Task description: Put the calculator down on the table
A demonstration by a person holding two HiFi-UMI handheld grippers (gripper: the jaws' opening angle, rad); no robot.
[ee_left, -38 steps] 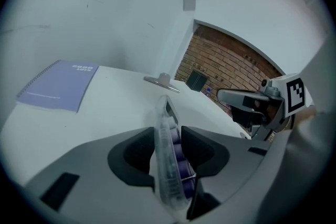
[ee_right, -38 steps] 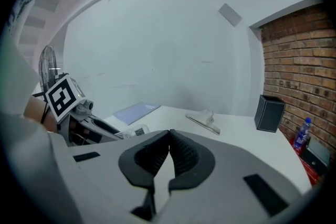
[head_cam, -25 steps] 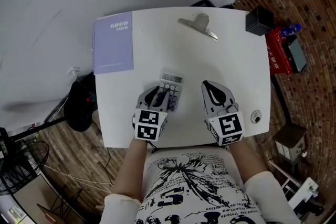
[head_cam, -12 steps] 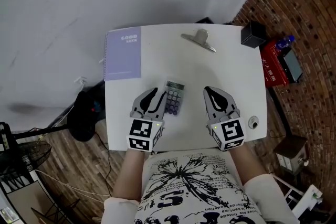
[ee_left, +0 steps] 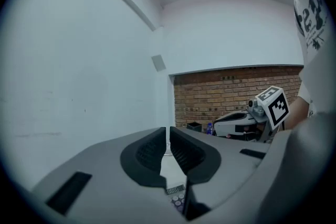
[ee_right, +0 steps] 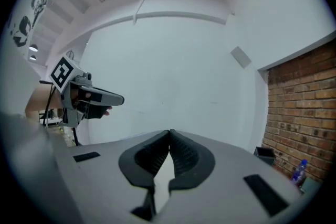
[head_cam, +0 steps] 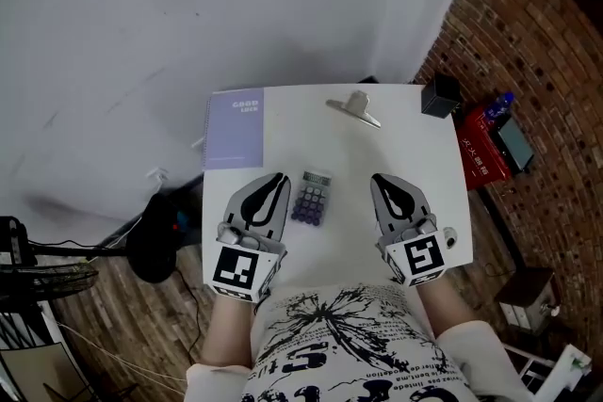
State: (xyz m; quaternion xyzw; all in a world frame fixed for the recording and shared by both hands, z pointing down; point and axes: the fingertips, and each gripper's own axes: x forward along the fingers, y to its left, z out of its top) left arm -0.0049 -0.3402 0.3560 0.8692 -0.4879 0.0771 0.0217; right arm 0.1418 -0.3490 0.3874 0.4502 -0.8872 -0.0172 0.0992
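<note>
On the white table (head_cam: 415,144), seen from the head view, the calculator (head_cam: 312,197) lay flat between the two grippers, touching neither. The left gripper (head_cam: 277,178) hung just beside its left edge and the right gripper (head_cam: 381,180) a little farther off.

From the left gripper view, the jaws were closing with a thin slit left and nothing inside; the calculator showed below them on the tabletop.

From the right gripper view, the jaws were pressed together at the tips, empty.
</note>
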